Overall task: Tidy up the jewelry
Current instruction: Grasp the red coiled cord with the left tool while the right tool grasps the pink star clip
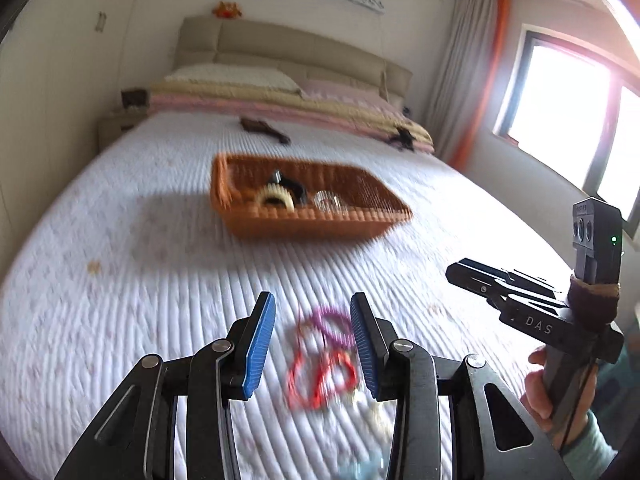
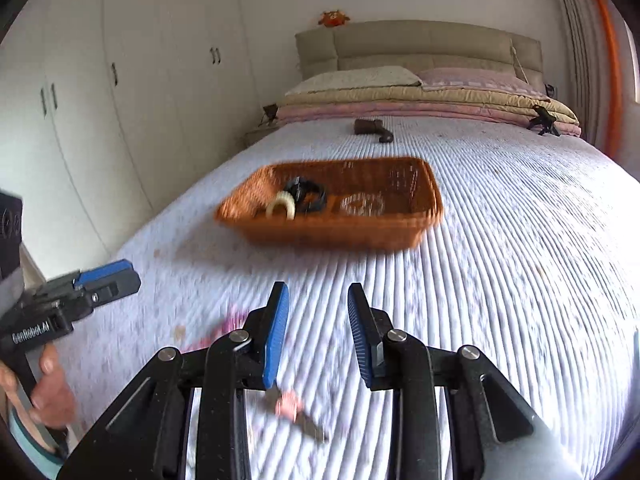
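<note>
Left claw (image 1: 313, 344), parted and empty, hovers over tangled red and purple bracelets (image 1: 322, 356) near the bed's (image 1: 120, 280) foot edge; descend squarely, pinching one strand, right claw (image 2: 318, 336) likewise parted.

Left gripper (image 1: 313, 338) fingers apart, bracelets (image 1: 322, 356) between, basket (image 1: 240, 216) beyond

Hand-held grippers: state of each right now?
Left hand-held gripper: open, holding nothing, above the bracelets.
Right hand-held gripper: open, holding nothing.
</note>
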`<state>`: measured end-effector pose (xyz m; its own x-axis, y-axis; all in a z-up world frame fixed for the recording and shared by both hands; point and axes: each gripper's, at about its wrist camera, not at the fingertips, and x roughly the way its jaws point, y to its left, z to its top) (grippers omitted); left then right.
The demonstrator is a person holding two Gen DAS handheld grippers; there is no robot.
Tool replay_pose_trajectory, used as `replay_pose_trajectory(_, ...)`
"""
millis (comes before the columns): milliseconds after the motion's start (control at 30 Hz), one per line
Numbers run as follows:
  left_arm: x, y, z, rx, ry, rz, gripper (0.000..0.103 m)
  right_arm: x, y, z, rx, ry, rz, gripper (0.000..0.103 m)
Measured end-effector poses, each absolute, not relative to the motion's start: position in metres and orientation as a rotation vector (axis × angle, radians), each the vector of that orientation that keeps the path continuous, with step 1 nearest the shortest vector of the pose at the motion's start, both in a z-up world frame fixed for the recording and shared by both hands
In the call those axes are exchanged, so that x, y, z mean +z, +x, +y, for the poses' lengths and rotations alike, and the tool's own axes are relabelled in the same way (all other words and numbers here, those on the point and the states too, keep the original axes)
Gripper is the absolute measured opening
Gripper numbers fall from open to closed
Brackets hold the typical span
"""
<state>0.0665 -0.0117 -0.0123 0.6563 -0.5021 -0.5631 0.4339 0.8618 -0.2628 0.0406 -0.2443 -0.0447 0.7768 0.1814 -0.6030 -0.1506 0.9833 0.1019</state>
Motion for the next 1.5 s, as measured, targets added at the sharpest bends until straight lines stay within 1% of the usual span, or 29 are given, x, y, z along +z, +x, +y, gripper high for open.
replay_pose_trajectory(167, -0.041, 0.063, -0.013, -0.558, -0.114, 0.735, 0.04, -0.069, 0.02, -0.247, 0.194, 0.055, 0.703, 0.033)
replay_pose_trajectory(333, -0.058, 0.069, -0.021, -0.562, -0.12, 0.778, 0.04, -0.087, 0.017, -0.251, 0.193, 0.071, 0.745, 0.033)
replay_pose_trajectory(500, -0.075, 0.077, -0.031, -0.55, -0.108, 0.835, 0.04, -0.095, 0.017, -0.249, 0.205, 0.057, 0.774, 0.033)
replay_pose_trajectory(833, -0.083, 0.082, -0.042, -0.53, -0.069, 0.872, 0.039, -0.108, 0.026, -0.23, 0.201, -0.033, 0.832, 0.033)
replay_pose_trajectory(967, -0.084, 0.084, -0.045, -0.532, -0.055, 0.88, 0.035, -0.111, 0.031, -0.229, 0.191, -0.04, 0.851, 0.033)
replay_pose_trajectory(1000, -0.084, 0.085, -0.047, -0.535, -0.048, 0.883, 0.032, -0.112, 0.033, -0.228, 0.183, -0.046, 0.856, 0.033)
replay_pose_trajectory(1033, -0.084, 0.084, -0.05, -0.537, -0.04, 0.885, 0.026, -0.113, 0.035, -0.227, 0.175, -0.053, 0.861, 0.033)
replay_pose_trajectory(1067, -0.084, 0.083, -0.052, -0.542, -0.032, 0.884, 0.024, -0.113, 0.036, -0.225, 0.167, -0.065, 0.863, 0.033)
replay_pose_trajectory(1200, -0.084, 0.081, -0.059, -0.537, -0.009, 0.883, 0.024, -0.113, 0.041, -0.22, 0.142, -0.081, 0.868, 0.033)
replay_pose_trajectory(1233, -0.084, 0.08, -0.06, -0.536, -0.009, 0.881, 0.02, -0.114, 0.041, -0.22, 0.141, -0.081, 0.869, 0.033)
replay_pose_trajectory(1267, -0.084, 0.08, -0.059, -0.535, -0.011, 0.882, 0.014, -0.114, 0.041, -0.22, 0.141, -0.08, 0.869, 0.032)
replay_pose_trajectory(1333, -0.085, 0.079, -0.059, -0.531, -0.021, 0.882, 0.012, -0.114, 0.042, -0.22, 0.14, -0.083, 0.869, 0.032)
replay_pose_trajectory(1400, -0.085, 0.078, -0.055, -0.53, -0.035, 0.88, 0.011, -0.114, 0.041, -0.22, 0.133, -0.093, 0.865, 0.028)
replay_pose_trajectory(1433, -0.085, 0.077, -0.052, -0.529, -0.043, 0.877, 0.011, -0.114, 0.041, -0.219, 0.138, -0.095, 0.865, 0.021)
replay_pose_trajectory(1500, -0.085, 0.075, -0.046, -0.525, -0.062, 0.871, 0.011, -0.114, 0.04, -0.219, 0.135, -0.094, 0.862, 0.018)
